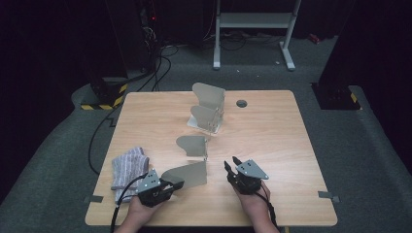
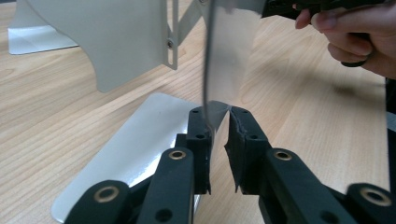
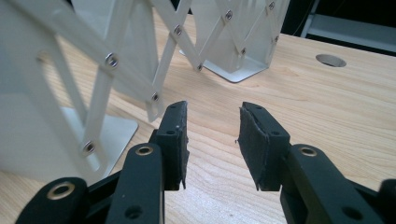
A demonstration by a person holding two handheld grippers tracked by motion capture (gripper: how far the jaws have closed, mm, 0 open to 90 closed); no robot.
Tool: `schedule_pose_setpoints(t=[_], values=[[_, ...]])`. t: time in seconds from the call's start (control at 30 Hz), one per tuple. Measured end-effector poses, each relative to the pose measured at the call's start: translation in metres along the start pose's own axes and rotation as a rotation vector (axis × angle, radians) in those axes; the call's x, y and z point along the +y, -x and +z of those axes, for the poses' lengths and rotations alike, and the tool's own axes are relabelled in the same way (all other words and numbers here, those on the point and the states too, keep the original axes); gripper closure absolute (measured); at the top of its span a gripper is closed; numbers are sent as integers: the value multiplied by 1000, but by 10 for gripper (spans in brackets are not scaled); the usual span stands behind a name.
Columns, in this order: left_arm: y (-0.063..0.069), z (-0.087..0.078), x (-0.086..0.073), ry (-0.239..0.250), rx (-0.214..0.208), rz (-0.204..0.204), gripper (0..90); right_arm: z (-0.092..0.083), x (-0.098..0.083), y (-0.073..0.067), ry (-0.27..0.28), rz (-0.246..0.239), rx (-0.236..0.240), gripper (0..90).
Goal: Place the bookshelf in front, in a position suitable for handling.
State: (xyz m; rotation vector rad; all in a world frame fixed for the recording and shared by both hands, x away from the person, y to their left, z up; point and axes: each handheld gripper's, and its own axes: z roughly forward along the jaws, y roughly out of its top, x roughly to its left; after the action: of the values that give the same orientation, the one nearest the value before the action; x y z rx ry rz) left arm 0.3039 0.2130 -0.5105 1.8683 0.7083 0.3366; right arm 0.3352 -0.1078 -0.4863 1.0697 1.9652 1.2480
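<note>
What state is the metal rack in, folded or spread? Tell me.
Spread. The expanding metal rack stretches along the table, its upright plates standing apart, and its scissor lattice is opened into wide crosses. The left gripper clamps the nearest plate.

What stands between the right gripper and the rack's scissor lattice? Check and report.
Nothing visible. The right gripper, jaws open, faces the scissor lattice across bare table, with no object between. The left gripper is shut on the nearest panel, away from that path.
</note>
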Motion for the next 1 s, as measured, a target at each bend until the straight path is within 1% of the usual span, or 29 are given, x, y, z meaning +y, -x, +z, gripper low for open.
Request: schedule_pose_setpoints(t=[0.07, 0.1, 0.13, 0.23, 0.27, 0.3, 0.33, 0.37, 0.4, 0.47, 0.5, 0.57, 0.6, 0.63, 0.67, 0.73, 0.77, 0.8, 0.9, 0.93, 1.0], values=[[0, 0, 0, -1, 16, -1, 804, 0, -1, -1, -2, -6, 2, 625], [0, 0, 0, -1, 16, -1, 808, 0, -1, -1, -2, -6, 2, 625], [0, 0, 1, -3, 35, 2, 812, 1, -1, -1, -5, -6, 4, 625], [-1, 0, 1, -6, 47, -6, 813, 1, -2, -2, -7, -10, 6, 624], [-2, -2, 1, -7, 63, -16, 814, 1, -2, -3, -8, -13, 7, 625], [-3, -2, 0, -7, 72, -21, 816, 2, -3, -3, -9, -13, 7, 625], [-3, -2, 0, -7, 72, -21, 818, 2, -3, -3, -10, -13, 7, 625], [-4, -4, 0, -7, 86, -32, 818, 2, -3, -3, -10, -15, 7, 625], [-4, -4, 0, -7, 86, -32, 819, 2, -3, -3, -10, -15, 6, 625], [-5, -5, 0, -7, 107, -41, 820, 2, -3, -3, -12, -14, 6, 625], [-6, -6, 0, -8, 119, -58, 823, 3, -3, -4, -13, -12, 5, 625], [-7, -7, 0, -12, 126, -64, 825, 3, -3, -4, -14, -13, 6, 625], [-8, -7, 0, -10, 140, -83, 829, 3, -3, -4, -14, -14, 6, 626], [-8, -7, 0, -10, 140, -83, 830, 3, -3, -4, -14, -14, 6, 626], [-9, -8, 0, -14, 155, -89, 833, 3, -3, -5, -15, -15, 5, 626], [-9, -9, 0, -15, 169, -100, 837, 3, -4, -5, -16, -15, 7, 626], [-9, -9, 0, -15, 169, -100, 839, 3, -4, -5, -16, -15, 7, 626], [-9, -9, 0, -15, 180, -106, 842, 4, -4, -6, -17, -16, 7, 627], [-10, -10, 0, -16, 191, -113, 848, 4, -4, -6, -19, -16, 8, 627], [-10, -9, 0, -15, 192, -124, 855, 4, -4, -6, -19, -17, 8, 628], [-11, -8, 1, -14, 187, -128, 863, 4, -4, -6, -20, -15, 8, 628]])
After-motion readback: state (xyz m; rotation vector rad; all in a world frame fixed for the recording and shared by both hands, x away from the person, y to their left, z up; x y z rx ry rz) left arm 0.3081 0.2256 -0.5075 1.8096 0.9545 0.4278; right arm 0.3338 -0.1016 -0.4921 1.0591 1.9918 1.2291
